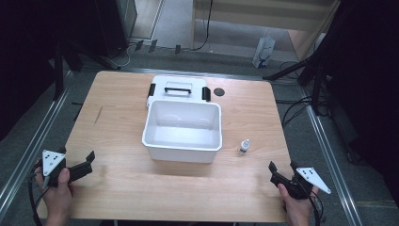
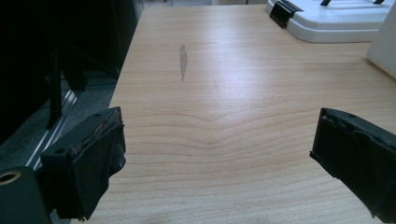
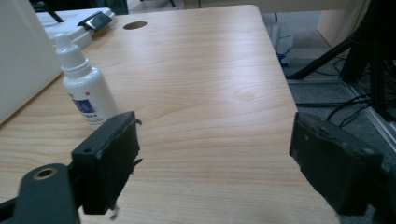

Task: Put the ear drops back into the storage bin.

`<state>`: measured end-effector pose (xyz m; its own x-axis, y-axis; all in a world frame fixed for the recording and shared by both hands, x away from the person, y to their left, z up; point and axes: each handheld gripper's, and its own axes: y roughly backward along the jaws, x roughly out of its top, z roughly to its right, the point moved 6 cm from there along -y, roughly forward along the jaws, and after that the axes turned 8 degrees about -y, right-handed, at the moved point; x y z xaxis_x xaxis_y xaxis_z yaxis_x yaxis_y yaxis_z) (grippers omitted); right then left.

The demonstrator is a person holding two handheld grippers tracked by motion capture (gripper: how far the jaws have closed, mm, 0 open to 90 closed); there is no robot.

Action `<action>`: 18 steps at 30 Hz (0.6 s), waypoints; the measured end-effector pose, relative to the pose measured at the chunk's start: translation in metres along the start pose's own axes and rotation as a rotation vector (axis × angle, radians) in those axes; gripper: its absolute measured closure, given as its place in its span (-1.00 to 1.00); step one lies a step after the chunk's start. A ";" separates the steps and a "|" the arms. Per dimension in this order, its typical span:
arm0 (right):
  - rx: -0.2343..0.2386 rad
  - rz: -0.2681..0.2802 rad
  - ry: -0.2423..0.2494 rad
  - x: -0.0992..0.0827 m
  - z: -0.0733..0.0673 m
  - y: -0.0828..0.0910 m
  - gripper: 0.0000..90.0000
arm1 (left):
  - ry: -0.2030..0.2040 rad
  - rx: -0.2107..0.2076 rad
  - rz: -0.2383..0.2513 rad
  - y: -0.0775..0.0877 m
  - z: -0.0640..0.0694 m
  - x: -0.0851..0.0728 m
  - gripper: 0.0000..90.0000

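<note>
A white plastic box (image 1: 182, 129) stands open and empty in the middle of the wooden table (image 1: 122, 117). Its lid (image 1: 178, 89), with a black handle and black clips, lies flat just behind it; the lid (image 2: 334, 21) also appears at the top right of the left gripper view. A small white dropper bottle (image 1: 243, 147) stands upright to the right of the box, and the bottle (image 3: 84, 88) sits close ahead of the right gripper's left jaw. My left gripper (image 1: 75, 157) is open near the table's front left corner. My right gripper (image 1: 282, 165) is open near the front right corner, holding nothing.
A round dark hole (image 1: 219, 92) sits in the tabletop right of the lid. A dark streak (image 2: 183, 60) marks the wood ahead of the left gripper. Cables (image 1: 301, 110) and stand legs lie on the floor to the right of the table.
</note>
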<state>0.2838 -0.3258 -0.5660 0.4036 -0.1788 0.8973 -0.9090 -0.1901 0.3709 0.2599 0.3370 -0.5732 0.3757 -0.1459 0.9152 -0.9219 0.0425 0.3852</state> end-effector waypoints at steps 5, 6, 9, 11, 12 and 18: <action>0.006 -0.030 0.023 0.000 -0.003 -0.001 -0.57 | -0.010 0.008 0.000 0.000 0.001 0.000 -0.92; 0.012 -0.042 0.022 0.001 -0.004 -0.001 -0.56 | -0.008 0.010 0.000 -0.001 0.001 0.000 -0.92; 0.013 -0.075 0.044 0.006 -0.008 -0.004 -0.53 | 0.000 0.016 0.003 -0.001 0.000 0.000 -0.92; -0.003 -0.098 0.072 0.010 -0.011 -0.005 -0.52 | -0.001 0.021 0.003 0.000 -0.001 0.000 -0.92; -0.008 -0.114 0.086 0.013 -0.013 -0.006 -0.52 | -0.001 0.023 0.003 0.000 -0.001 0.001 -0.92; -0.022 -0.260 0.180 0.028 -0.028 -0.015 -0.48 | 0.020 0.033 -0.004 -0.001 -0.005 0.001 -0.92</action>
<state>0.3061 -0.3010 -0.5396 0.5993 0.0469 0.7991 -0.7808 -0.1860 0.5965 0.2618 0.3413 -0.5724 0.3805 -0.1264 0.9161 -0.9230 0.0095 0.3846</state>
